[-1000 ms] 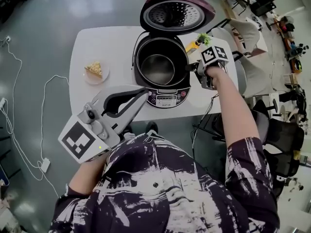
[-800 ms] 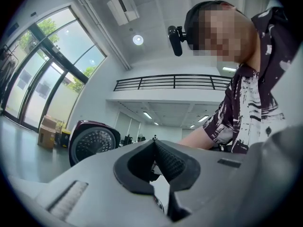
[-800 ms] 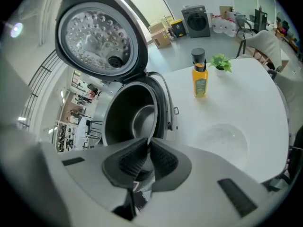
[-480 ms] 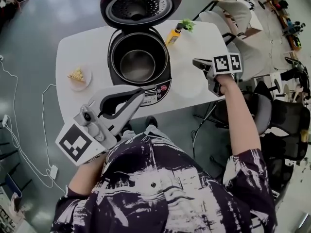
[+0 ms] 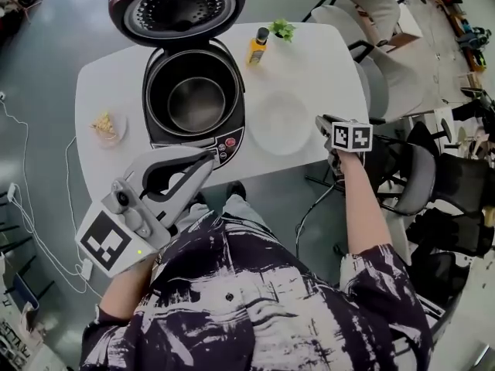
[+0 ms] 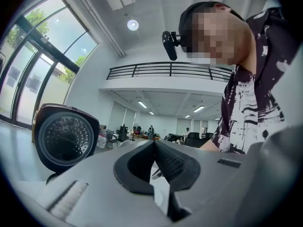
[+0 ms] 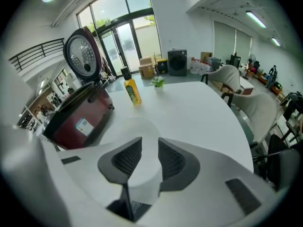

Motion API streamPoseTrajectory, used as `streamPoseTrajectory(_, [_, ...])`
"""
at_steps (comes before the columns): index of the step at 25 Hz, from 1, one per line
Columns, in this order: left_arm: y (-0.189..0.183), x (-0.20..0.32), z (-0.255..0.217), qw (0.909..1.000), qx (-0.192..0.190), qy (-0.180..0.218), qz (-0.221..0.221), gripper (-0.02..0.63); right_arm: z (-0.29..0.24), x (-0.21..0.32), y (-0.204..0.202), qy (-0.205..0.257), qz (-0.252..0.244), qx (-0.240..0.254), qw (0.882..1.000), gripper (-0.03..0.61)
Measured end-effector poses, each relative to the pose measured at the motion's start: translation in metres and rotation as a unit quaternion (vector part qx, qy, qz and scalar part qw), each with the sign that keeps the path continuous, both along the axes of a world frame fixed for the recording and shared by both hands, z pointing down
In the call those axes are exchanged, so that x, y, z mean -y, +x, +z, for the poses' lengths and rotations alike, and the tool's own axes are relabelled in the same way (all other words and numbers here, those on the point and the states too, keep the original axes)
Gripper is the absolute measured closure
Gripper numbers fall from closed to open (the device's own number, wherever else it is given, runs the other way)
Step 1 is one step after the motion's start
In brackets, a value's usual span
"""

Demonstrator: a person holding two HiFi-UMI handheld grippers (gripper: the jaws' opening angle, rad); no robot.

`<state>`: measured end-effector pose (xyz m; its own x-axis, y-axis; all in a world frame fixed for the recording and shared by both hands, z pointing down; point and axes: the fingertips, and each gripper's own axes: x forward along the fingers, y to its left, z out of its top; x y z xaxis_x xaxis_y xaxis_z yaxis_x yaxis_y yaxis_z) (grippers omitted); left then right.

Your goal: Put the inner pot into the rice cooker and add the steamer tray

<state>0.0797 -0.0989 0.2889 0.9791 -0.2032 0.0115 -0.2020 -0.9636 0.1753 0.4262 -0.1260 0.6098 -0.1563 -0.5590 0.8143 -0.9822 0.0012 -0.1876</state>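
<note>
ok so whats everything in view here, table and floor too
rice cooker: one, dark red, lid open, left half of the table
inner pot: one, metal, inside the rice cooker
steamer tray: one, white, on the table right of the cooker
bottle: one, yellow with black cap, far edge of the table
plant: one, green, small, right of the bottle
plate: one, pale, holding a food slice, left of the cooker
table: one, white, centre
chairs: two, pale grey, right of the table
cables and adapter: a few, white, floor at left
left gripper: one, grey, shut and empty, near the table's front edge
right gripper: one, grey, jaws just been opening, nothing between them, beside the tray
</note>
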Motion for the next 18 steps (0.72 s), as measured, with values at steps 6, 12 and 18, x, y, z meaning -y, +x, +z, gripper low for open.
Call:
streamPoseTrajectory(6, [0.014, -0.005, 0.009, 0.9996, 0.025, -0.005, -0.016, 0.609, 0.081, -0.007, 0.007, -0.091, 0.017, 0.001, 0.996, 0.430])
streamPoseTrajectory(12, [0.010, -0.006, 0.016, 0.9979, 0.042, -0.011, -0.048, 0.609, 0.121, -0.004, 0.012, -0.148, 0.013, -0.004, 0.989, 0.498])
streamPoseTrajectory(18, [0.000, -0.007, 0.018, 0.9971, 0.040, -0.004, -0.064, 0.609, 0.127, -0.008, 0.016, -0.179, 0.046, 0.013, 0.983, 0.571])
